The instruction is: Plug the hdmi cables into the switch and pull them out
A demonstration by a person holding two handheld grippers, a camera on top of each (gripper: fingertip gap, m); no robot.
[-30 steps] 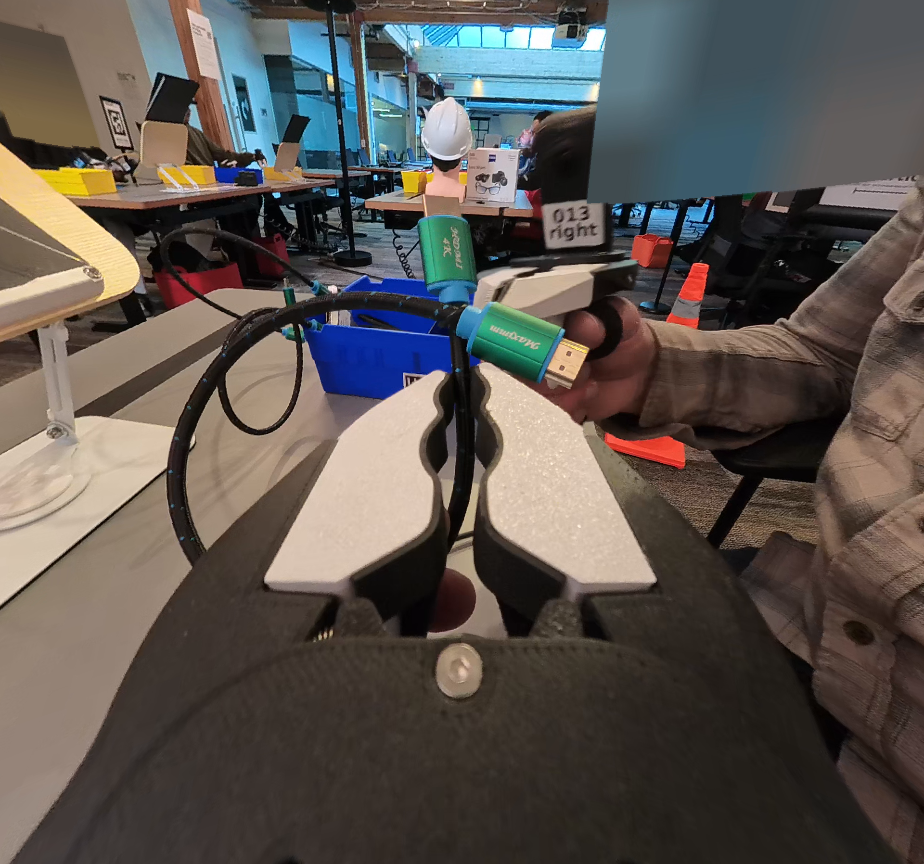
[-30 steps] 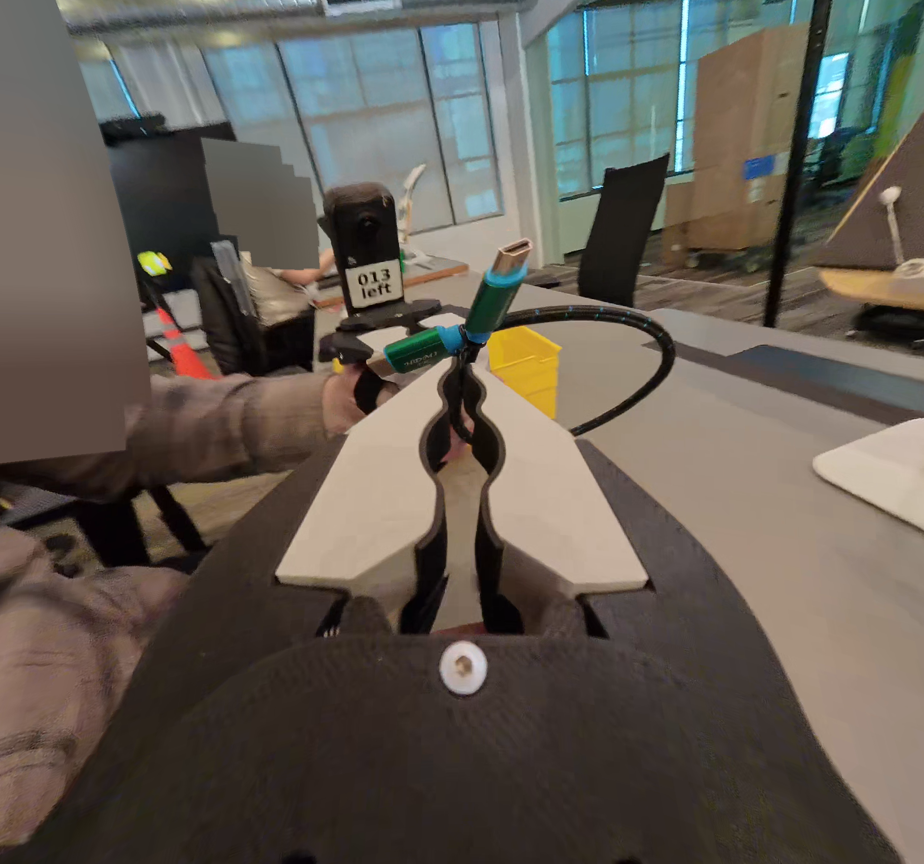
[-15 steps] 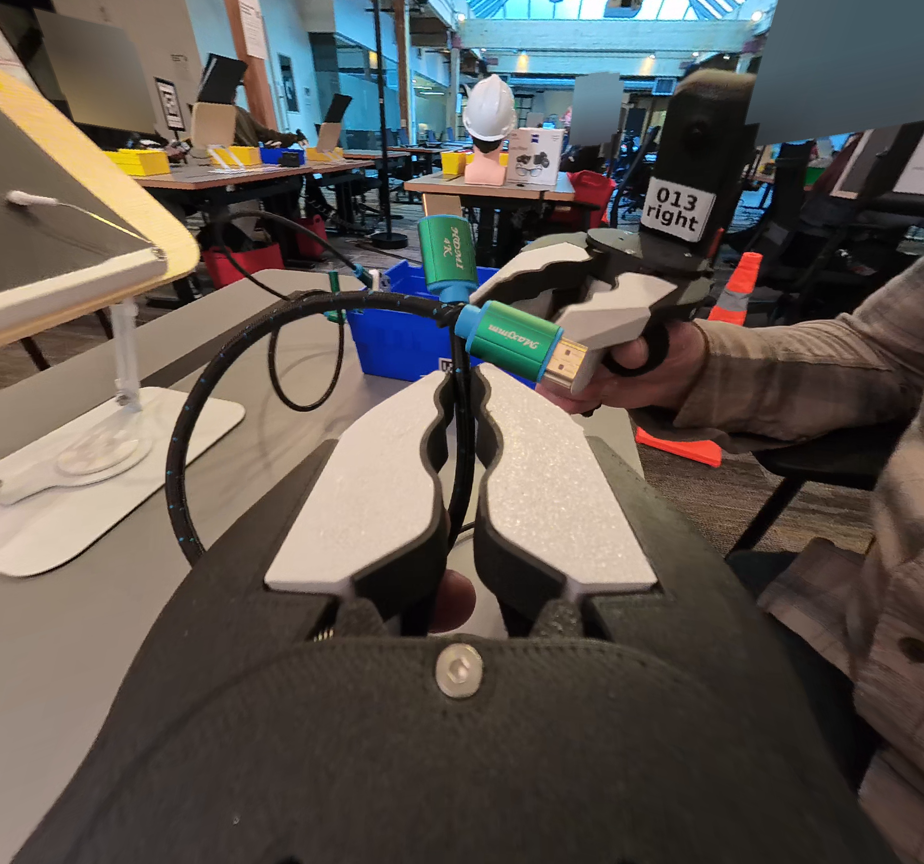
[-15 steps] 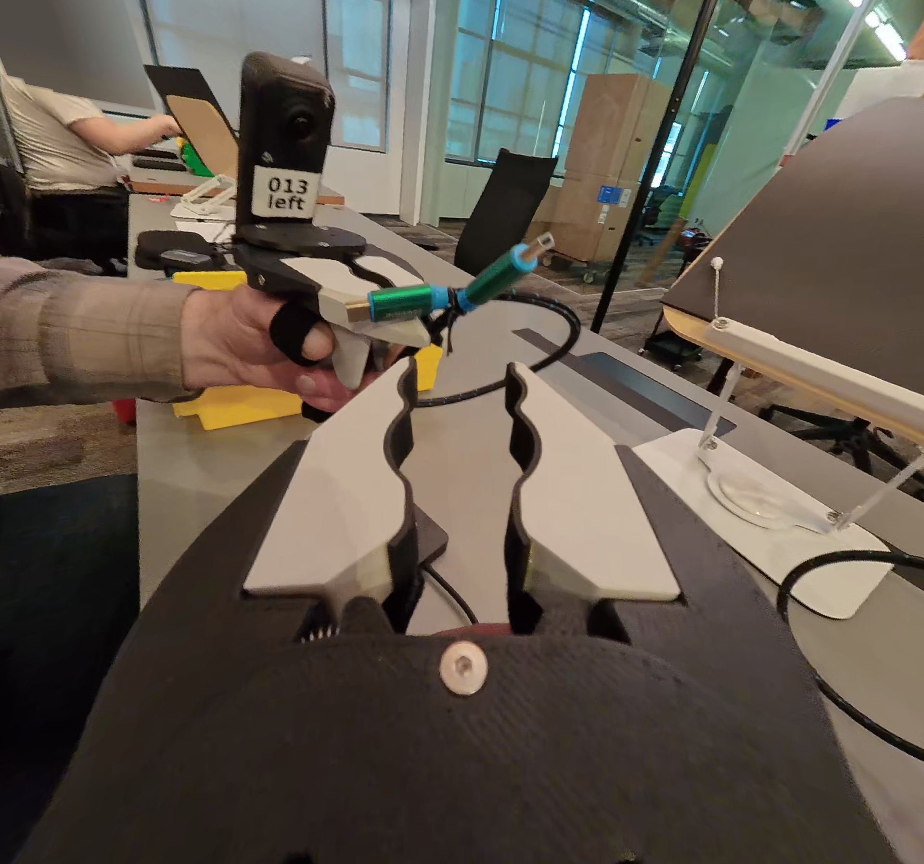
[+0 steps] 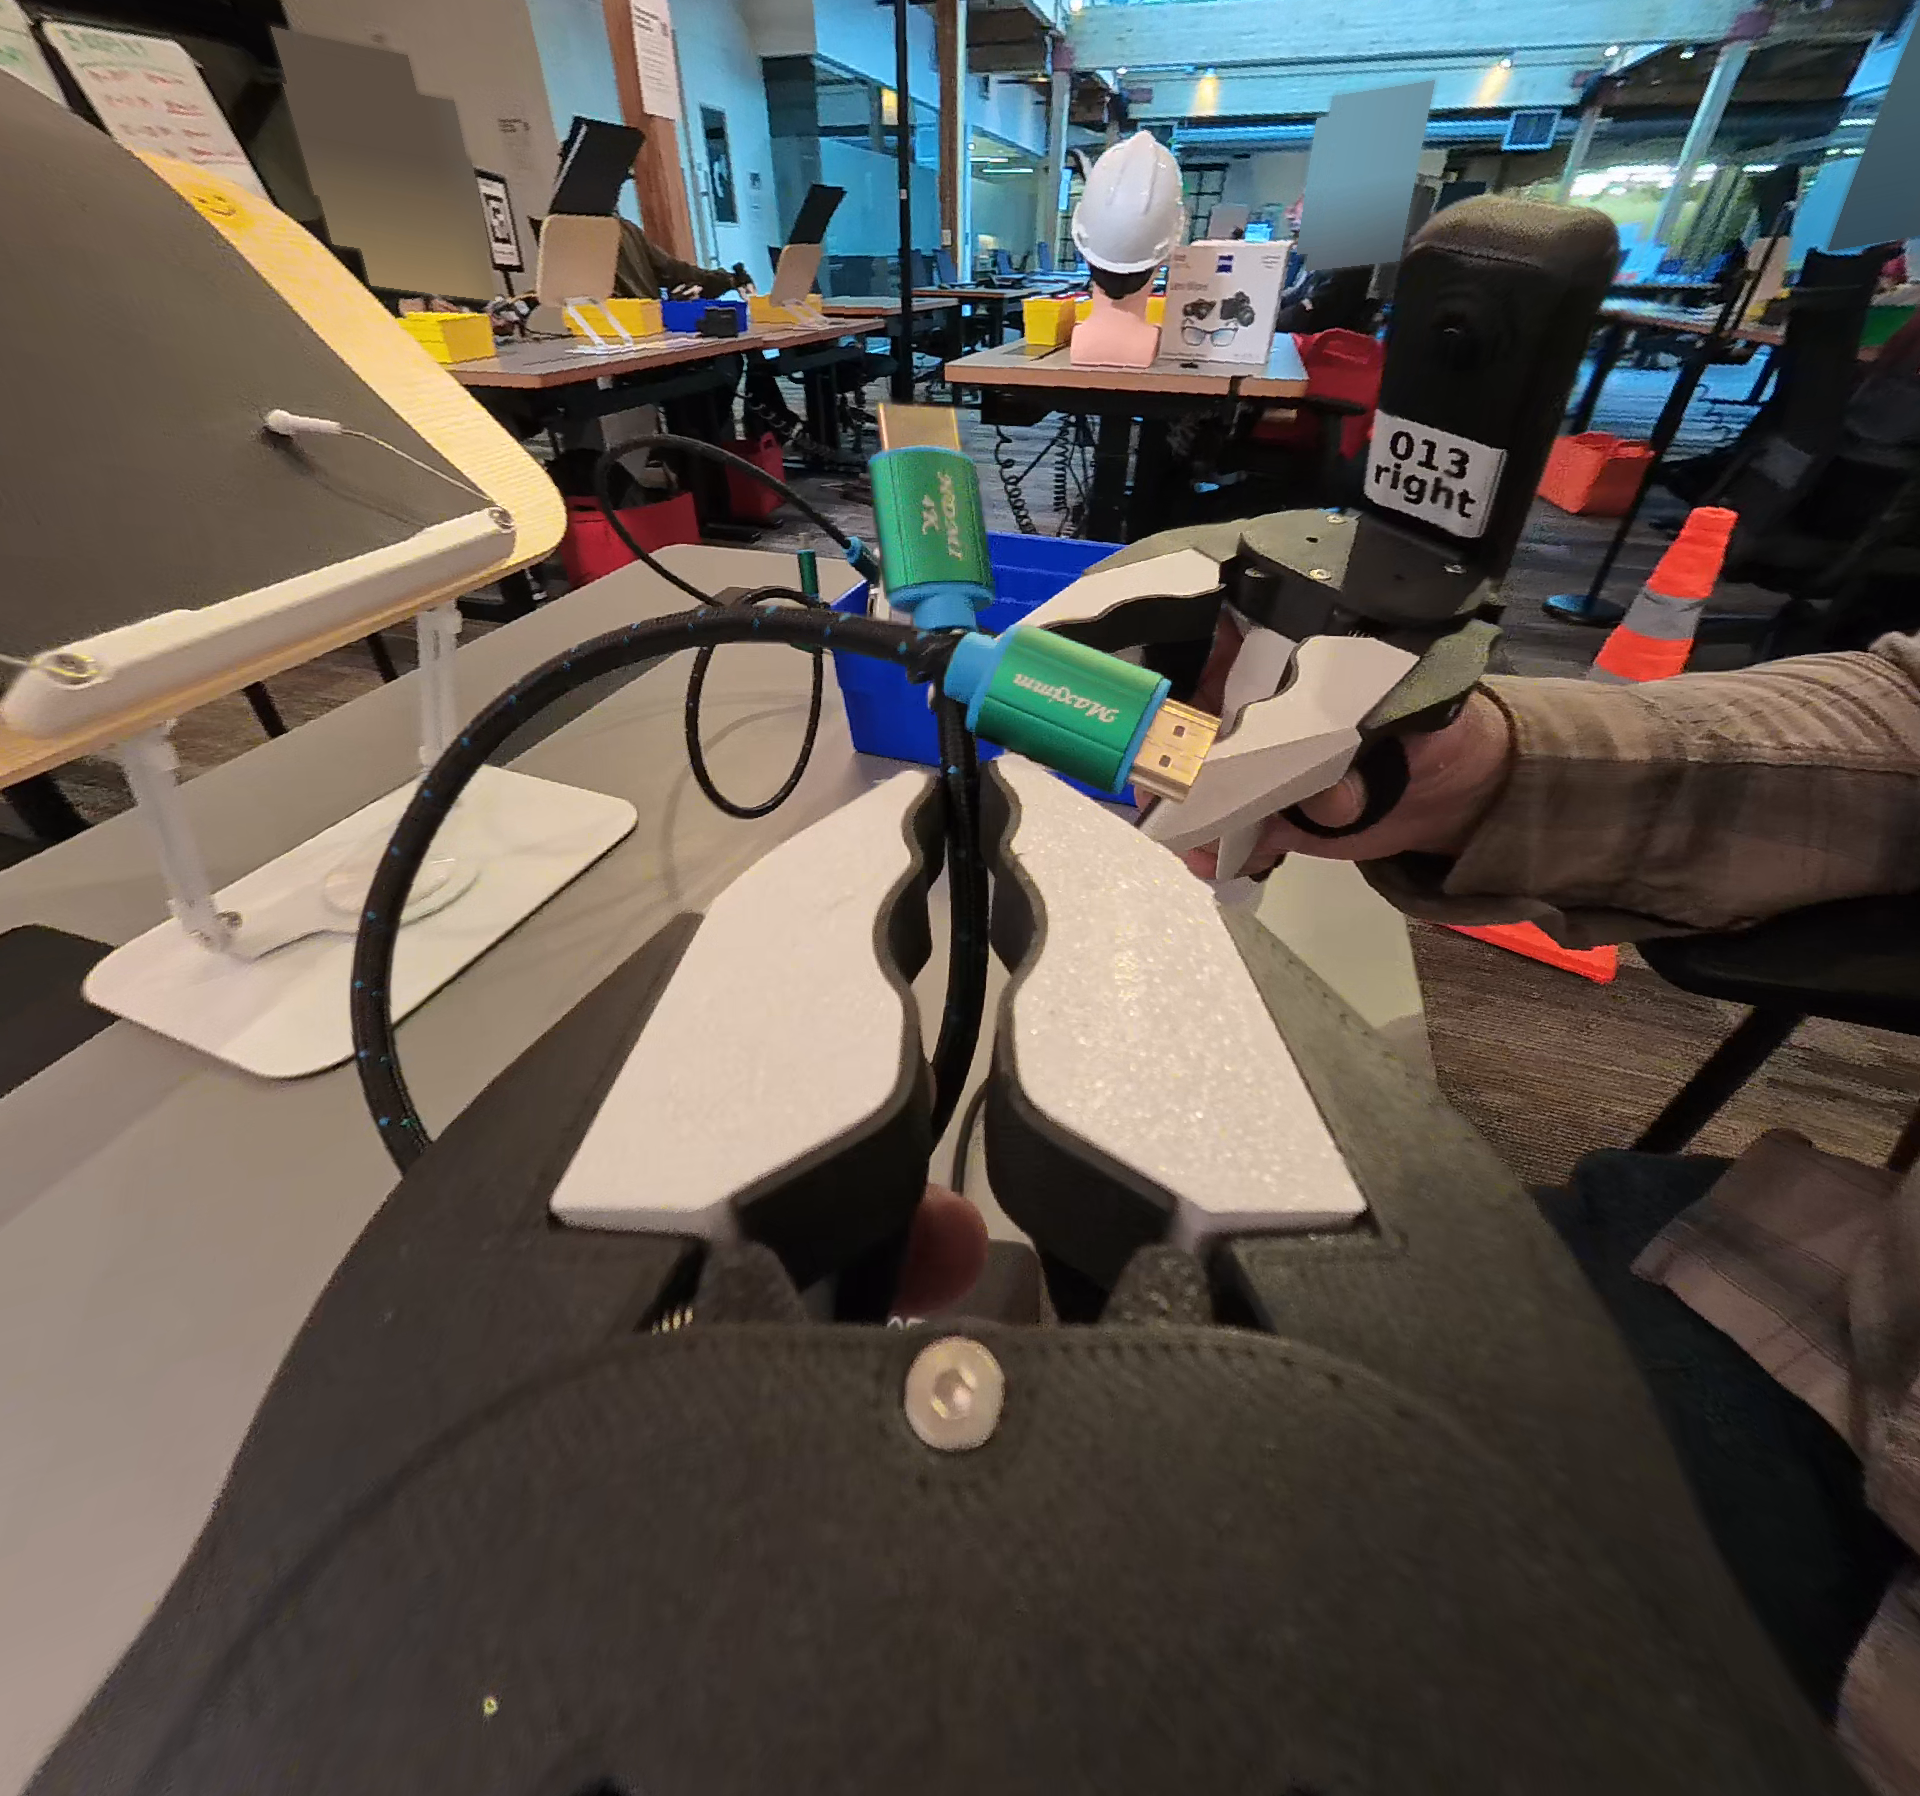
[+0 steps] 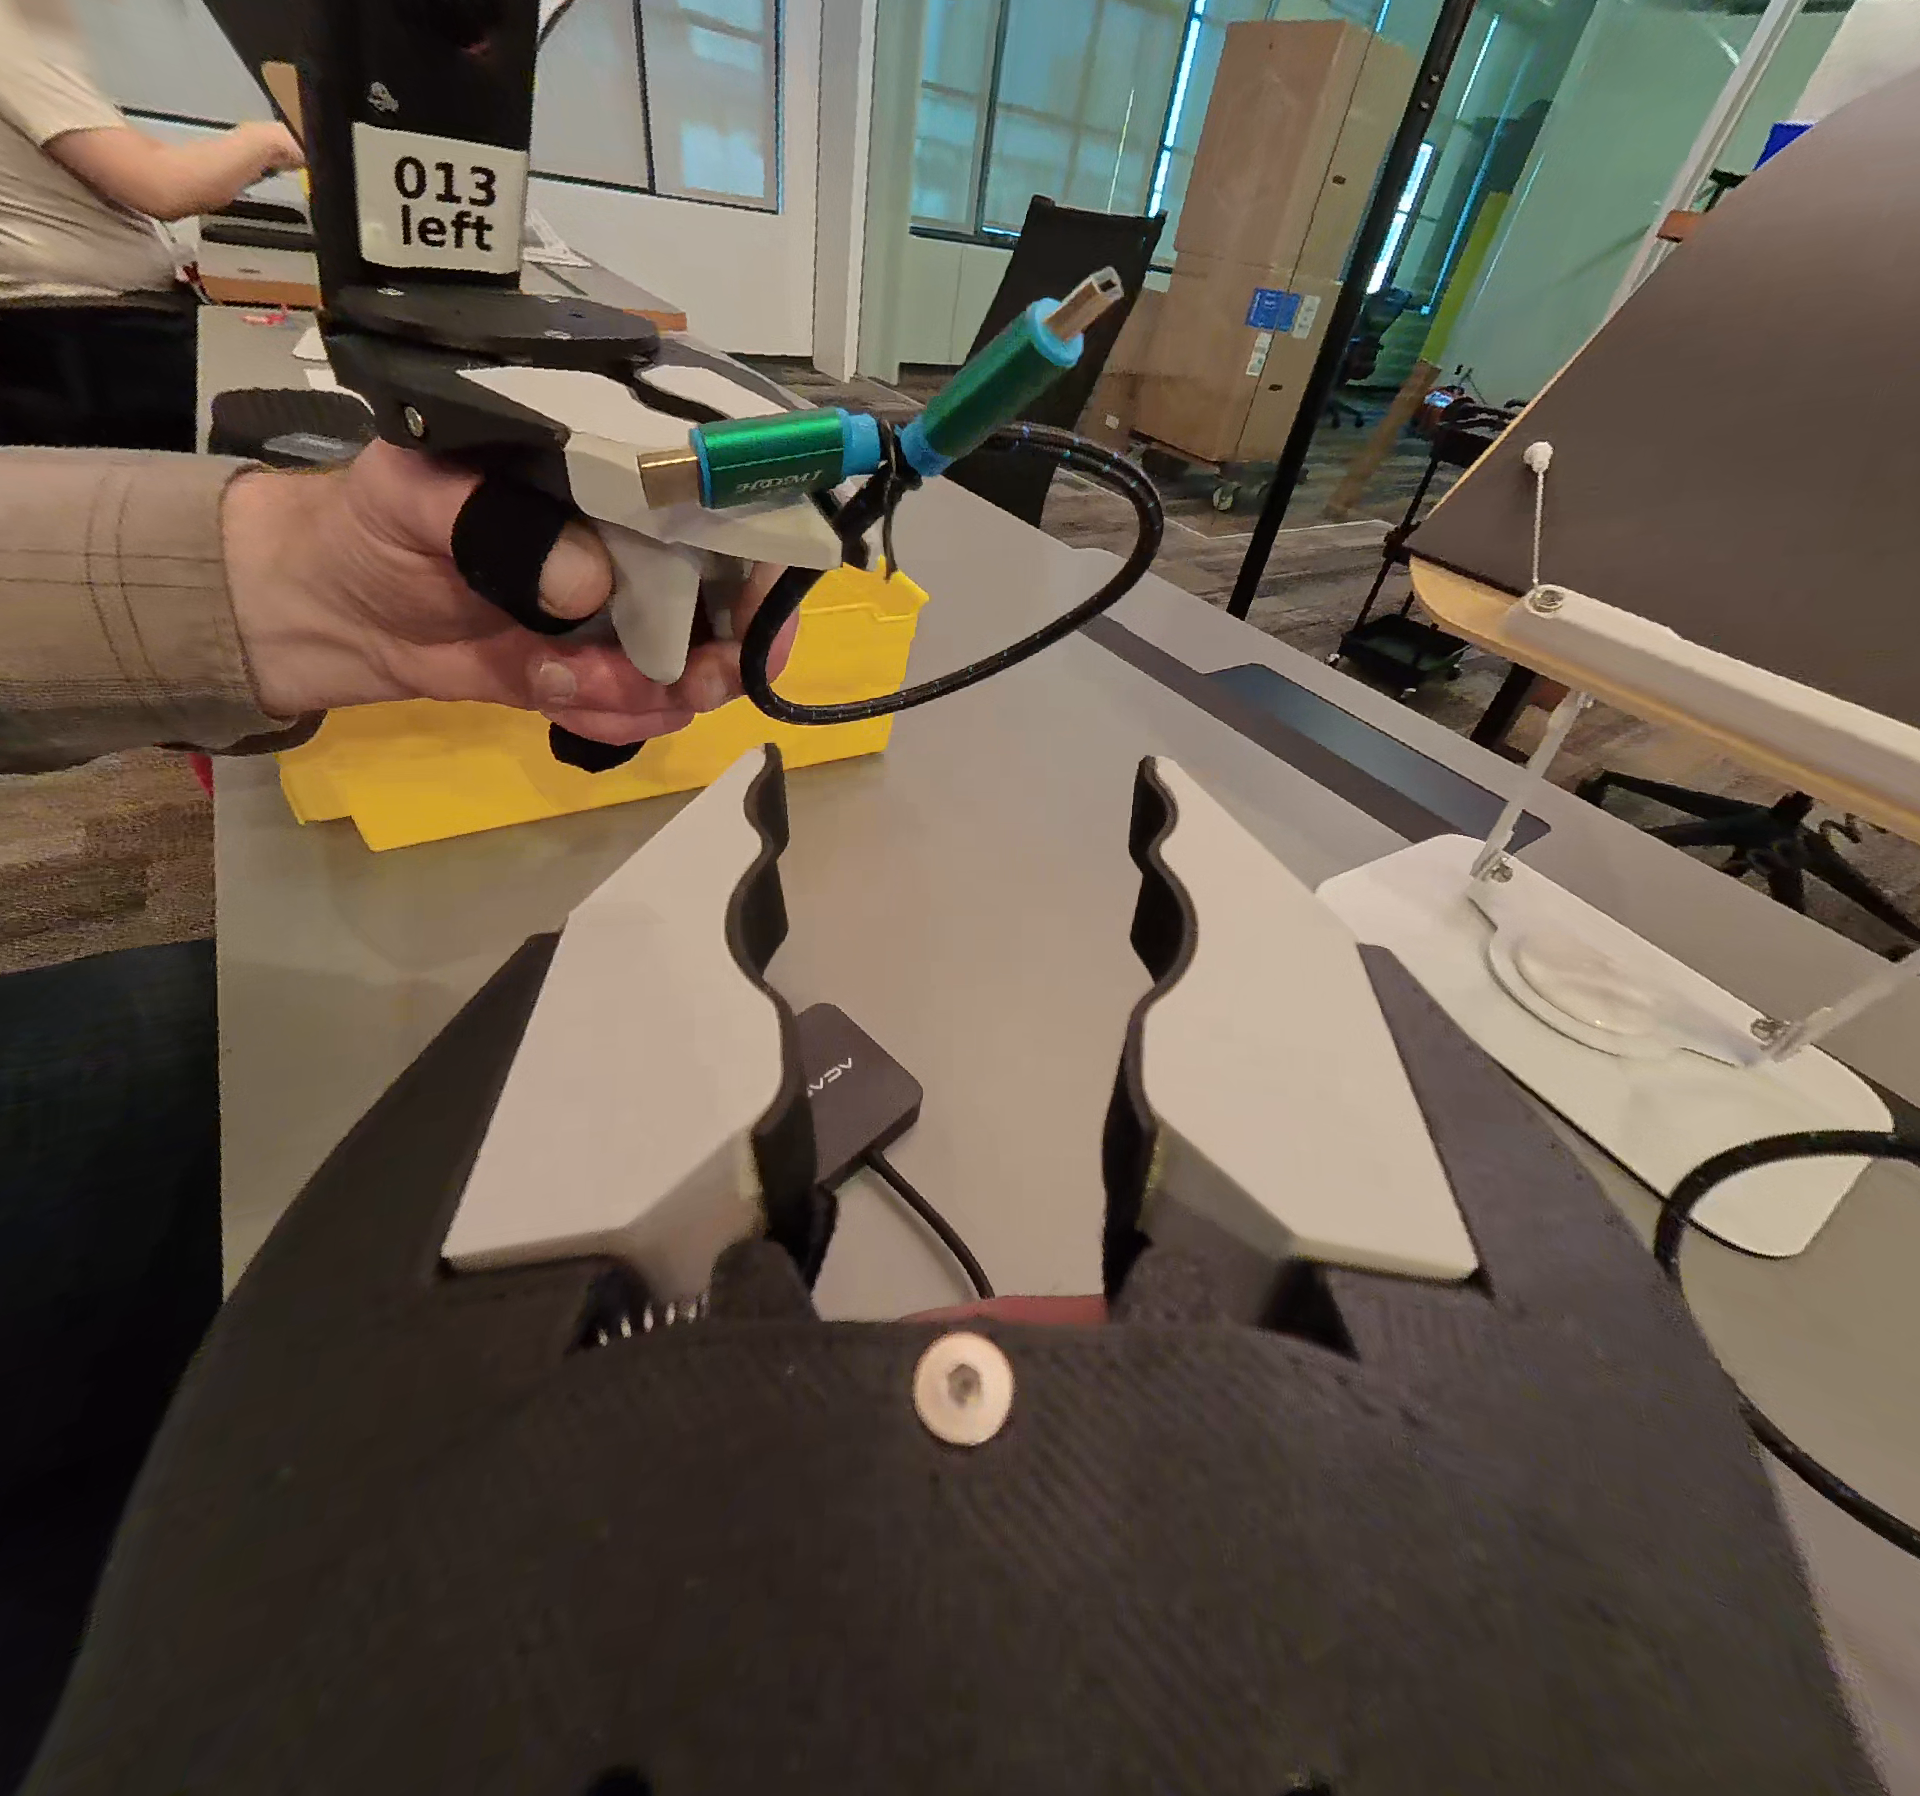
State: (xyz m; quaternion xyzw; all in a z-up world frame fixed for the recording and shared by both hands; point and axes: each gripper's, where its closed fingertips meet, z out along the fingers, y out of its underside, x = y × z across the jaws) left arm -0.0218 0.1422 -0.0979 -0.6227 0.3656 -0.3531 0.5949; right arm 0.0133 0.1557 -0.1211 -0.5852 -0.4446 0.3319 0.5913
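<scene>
My left gripper [image 5: 956, 796] is shut on a black braided HDMI cable [image 5: 384, 925] just below its two green plugs. One plug [image 5: 925, 531] points up, the other [image 5: 1070, 723] points right toward my right gripper [image 5: 1174, 697]. In the right wrist view my right gripper [image 6: 956, 780] is open and empty, low over the grey table. The black switch [image 6: 862, 1086] lies flat on the table between its fingers, partly hidden under the left finger [image 6: 644, 998]. Beyond it the left gripper [image 6: 810, 531] holds the looped cable [image 6: 1039, 624] up in the air.
A yellow bin [image 6: 582, 759] stands on the table under the left hand. A blue bin [image 5: 914, 707] stands farther back. A tilted board on a white stand [image 6: 1600, 1029] is at the table's side, with a thin black cable [image 6: 1766, 1154] by its base. Some 6 cm of space lies between my two pairs of fingers.
My right gripper let go of the cable, opened wide and drew back and down over the switch. My left gripper still holds the cable with both plugs up.
</scene>
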